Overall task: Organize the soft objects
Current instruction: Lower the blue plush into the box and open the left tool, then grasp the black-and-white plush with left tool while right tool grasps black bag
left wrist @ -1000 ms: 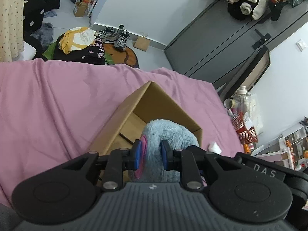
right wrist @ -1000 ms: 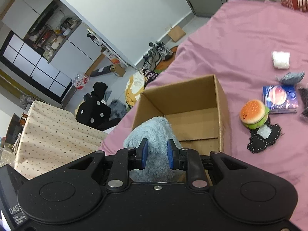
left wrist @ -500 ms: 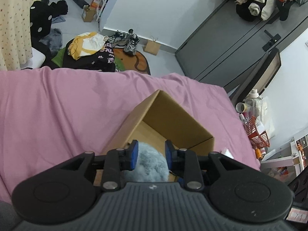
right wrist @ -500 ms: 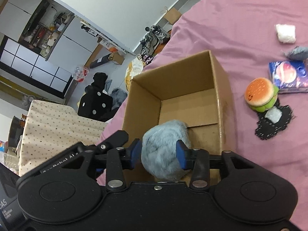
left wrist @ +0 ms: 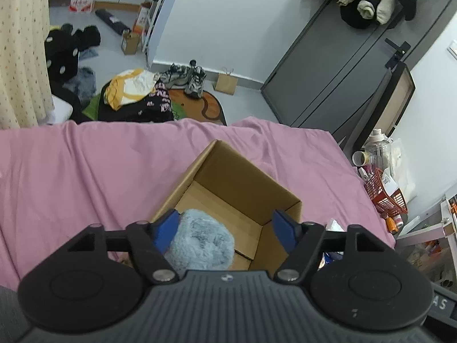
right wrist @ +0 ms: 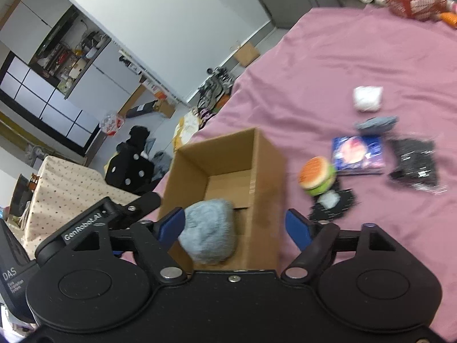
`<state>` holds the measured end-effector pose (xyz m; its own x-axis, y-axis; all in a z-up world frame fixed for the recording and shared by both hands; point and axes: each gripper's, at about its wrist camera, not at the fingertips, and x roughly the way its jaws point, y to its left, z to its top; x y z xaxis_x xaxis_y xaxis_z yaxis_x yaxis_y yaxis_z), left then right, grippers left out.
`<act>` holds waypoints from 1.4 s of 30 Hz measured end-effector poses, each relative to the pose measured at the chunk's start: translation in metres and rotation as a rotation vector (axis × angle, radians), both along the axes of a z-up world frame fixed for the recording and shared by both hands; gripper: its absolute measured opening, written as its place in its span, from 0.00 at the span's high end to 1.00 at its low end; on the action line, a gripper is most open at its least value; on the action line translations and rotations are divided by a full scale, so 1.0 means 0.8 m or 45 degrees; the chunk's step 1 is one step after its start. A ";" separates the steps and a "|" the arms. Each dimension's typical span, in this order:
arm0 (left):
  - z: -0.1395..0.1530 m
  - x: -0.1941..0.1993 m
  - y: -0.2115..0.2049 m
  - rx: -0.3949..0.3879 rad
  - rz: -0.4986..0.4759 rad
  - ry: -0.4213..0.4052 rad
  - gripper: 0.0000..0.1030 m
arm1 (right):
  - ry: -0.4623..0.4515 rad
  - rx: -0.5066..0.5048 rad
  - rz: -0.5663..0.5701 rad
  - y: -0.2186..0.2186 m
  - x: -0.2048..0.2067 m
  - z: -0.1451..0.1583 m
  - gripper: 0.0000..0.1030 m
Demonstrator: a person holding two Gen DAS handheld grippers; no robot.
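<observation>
Both grippers hang above the open cardboard box [left wrist: 242, 188] on the pink bedspread [left wrist: 85, 177], and each is spread wide with nothing between its blue pads. The left gripper [left wrist: 225, 230] looks down into the box from the near side; the grey-blue plush toy [left wrist: 200, 243] lies on the box floor at the near-left corner, below and just beside the left pad [left wrist: 165, 228] — whether pad and fur touch cannot be told. The right gripper [right wrist: 237, 225] shows the same thing from its own angle: the plush sits low in the box, nearer its left pad than its right, and nothing is clamped.

With that toy judged delivered, the coming move likely turns on the loose items outside the box. In the right wrist view they lie on the bedspread to the right of the box: the burger plush [right wrist: 317, 175] nearest, just beside the box wall, then a blue packet [right wrist: 358, 153], a black mesh bag [right wrist: 415, 163], a grey soft piece [right wrist: 375, 123] and a white bundle [right wrist: 367, 98] farther off. All sit ahead and to the right of the right gripper, so that hand seems the better placed — the burger is roundish, with no long axis to line up on. The left wrist view barely shows them.
</observation>
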<state>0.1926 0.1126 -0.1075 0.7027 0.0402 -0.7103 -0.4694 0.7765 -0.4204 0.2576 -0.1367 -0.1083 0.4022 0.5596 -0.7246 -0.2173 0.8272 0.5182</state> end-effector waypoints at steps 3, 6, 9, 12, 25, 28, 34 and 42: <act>0.008 -0.001 -0.016 0.041 -0.012 0.000 0.22 | -0.020 -0.004 -0.033 -0.024 -0.001 0.005 0.12; 0.013 0.001 -0.032 0.075 -0.024 0.016 0.21 | -0.036 -0.018 -0.078 -0.047 -0.001 0.009 0.05; 0.018 0.002 -0.050 0.107 -0.041 0.030 0.21 | -0.052 -0.022 -0.129 -0.071 0.001 0.012 0.03; 0.025 0.004 -0.066 0.129 -0.064 0.028 0.21 | -0.061 -0.016 -0.181 -0.096 0.004 0.015 0.01; 0.031 0.020 -0.147 0.220 -0.175 0.074 0.21 | -0.029 0.110 -0.341 -0.174 0.032 -0.027 0.00; 0.025 0.025 -0.164 0.244 -0.206 0.101 0.21 | -0.019 0.106 -0.366 -0.183 0.036 -0.044 0.00; 0.010 0.036 -0.190 0.263 -0.216 0.137 0.21 | -0.023 0.033 -0.386 -0.201 0.047 -0.061 0.00; -0.008 0.051 -0.222 0.318 -0.231 0.151 0.21 | 0.006 0.055 -0.393 -0.218 0.060 -0.079 0.00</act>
<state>0.2334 -0.0647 -0.1137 0.6273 0.1049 -0.7717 -0.3479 0.9242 -0.1572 0.3052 -0.3111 -0.1714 0.5546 0.4421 -0.7049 0.0430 0.8308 0.5549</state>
